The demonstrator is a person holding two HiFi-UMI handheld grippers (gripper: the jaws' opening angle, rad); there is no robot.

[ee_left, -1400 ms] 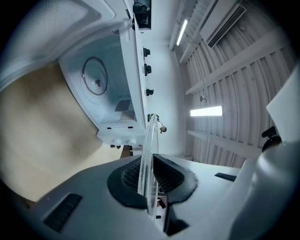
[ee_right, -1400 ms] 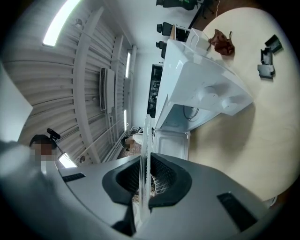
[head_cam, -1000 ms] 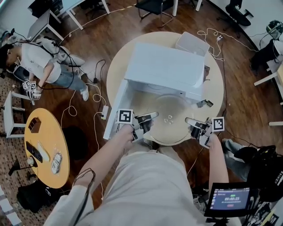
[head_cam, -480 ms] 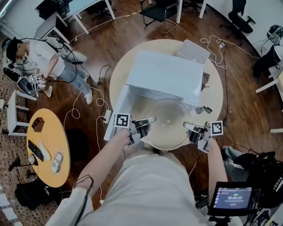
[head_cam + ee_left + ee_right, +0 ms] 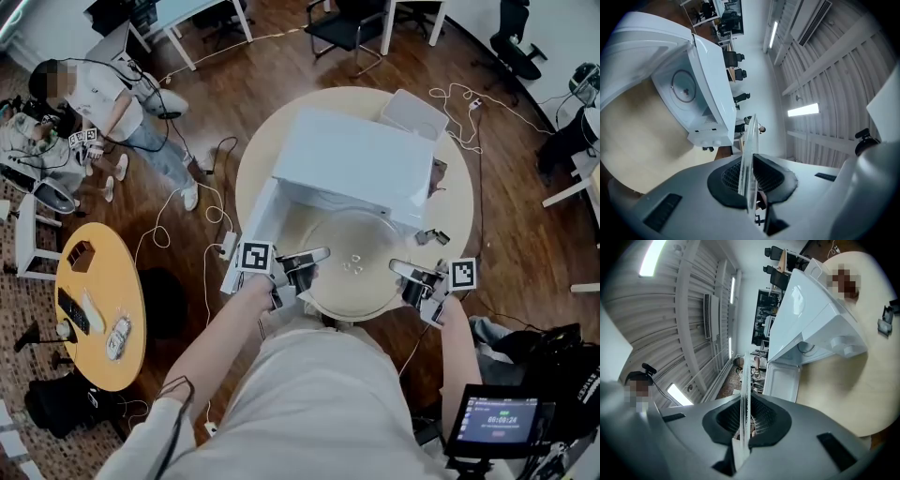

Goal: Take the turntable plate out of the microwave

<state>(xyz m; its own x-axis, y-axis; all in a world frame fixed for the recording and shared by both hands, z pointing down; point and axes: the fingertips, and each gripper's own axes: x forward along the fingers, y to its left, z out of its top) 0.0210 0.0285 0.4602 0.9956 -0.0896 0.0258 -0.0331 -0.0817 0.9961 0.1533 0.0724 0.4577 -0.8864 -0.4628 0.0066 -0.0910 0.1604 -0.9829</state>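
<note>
Glass plate [image 5: 352, 265] hangs level between the left gripper [image 5: 307, 259] and right gripper [image 5: 408, 272]. Each has its jaws pinched nearly closed on an opposite rim (edge-on, a thin hold). It sits before the open microwave [image 5: 356, 155], over the tabletop [image 5: 253, 159] edge. Uneven hands could twist it loose and shatter it.

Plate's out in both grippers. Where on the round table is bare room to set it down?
Bare tabletop lies before the microwave, under the turntable plate, between the open door at left and a small dark object at right. Behind, a white bin crowds the edge.
</note>
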